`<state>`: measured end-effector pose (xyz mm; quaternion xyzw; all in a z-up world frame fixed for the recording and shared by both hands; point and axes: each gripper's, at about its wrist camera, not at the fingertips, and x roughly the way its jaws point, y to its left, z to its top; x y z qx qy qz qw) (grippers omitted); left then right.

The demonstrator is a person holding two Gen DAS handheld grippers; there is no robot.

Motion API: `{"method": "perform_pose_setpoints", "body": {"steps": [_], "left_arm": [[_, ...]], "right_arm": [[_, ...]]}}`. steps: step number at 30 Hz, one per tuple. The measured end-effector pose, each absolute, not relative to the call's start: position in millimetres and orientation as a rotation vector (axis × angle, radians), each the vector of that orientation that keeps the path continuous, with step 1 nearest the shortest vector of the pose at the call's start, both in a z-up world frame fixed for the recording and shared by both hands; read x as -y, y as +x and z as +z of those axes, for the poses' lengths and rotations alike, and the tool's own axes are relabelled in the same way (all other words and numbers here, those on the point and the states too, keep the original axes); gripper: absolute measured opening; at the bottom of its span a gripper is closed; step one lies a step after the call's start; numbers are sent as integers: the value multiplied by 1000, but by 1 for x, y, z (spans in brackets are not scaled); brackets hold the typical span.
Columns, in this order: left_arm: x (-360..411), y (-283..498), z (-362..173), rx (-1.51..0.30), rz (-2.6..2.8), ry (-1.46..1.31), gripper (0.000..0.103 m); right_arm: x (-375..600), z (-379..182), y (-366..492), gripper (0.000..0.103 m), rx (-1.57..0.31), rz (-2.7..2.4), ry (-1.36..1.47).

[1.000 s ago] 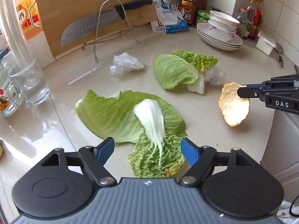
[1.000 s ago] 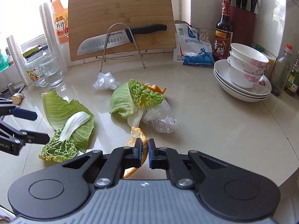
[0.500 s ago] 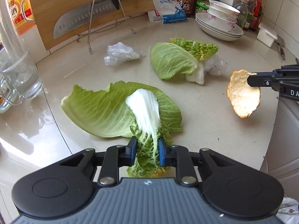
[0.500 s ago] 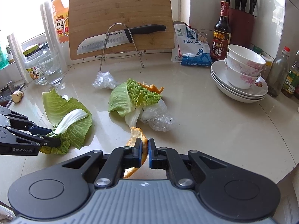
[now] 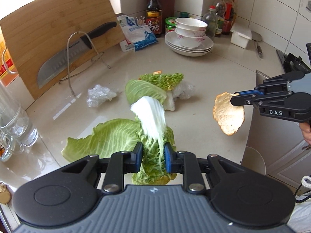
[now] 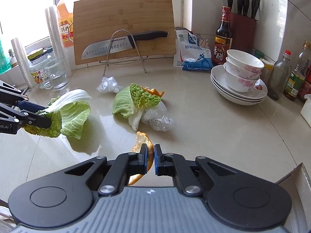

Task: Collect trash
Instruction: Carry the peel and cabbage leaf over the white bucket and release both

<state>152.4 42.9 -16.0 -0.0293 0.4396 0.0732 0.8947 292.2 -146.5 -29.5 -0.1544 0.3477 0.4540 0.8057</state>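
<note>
In the left wrist view, our left hand-held gripper [image 5: 152, 158] is clamped on the crinkled end of a cabbage leaf [image 5: 149, 136], whose white rib rises away from the fingers along the line they point, while a broad flat leaf [image 5: 108, 136] trails down to the surface [image 5: 204, 73]. Ahead lies the remaining heap of leaves [image 5: 153, 87] with crumpled plastic wrap [image 5: 99, 97] to its left. At right, our right hand-held gripper [image 5: 236, 99] pinches a citrus peel [image 5: 227, 116] clear of the surface. In the right wrist view, that gripper [image 6: 149, 160] is closed on the peel [image 6: 142, 139], which stands on edge between the fingers. The heap [image 6: 136, 101] sits straight ahead of it, nearer this hand, we judge; no bin is visible.
</note>
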Motion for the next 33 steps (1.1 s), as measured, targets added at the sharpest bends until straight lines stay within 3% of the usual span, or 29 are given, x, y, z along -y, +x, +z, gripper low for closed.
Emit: {"method": "perform_pose_setpoints", "body": {"steps": [16, 33], "left_arm": [[77, 229, -36, -889, -302, 66, 21], [206, 285, -106, -991, -502, 135, 21]], "right_arm": [[289, -45, 271, 9, -812, 542, -202], [393, -216, 296, 9, -1074, 229, -112]]}}
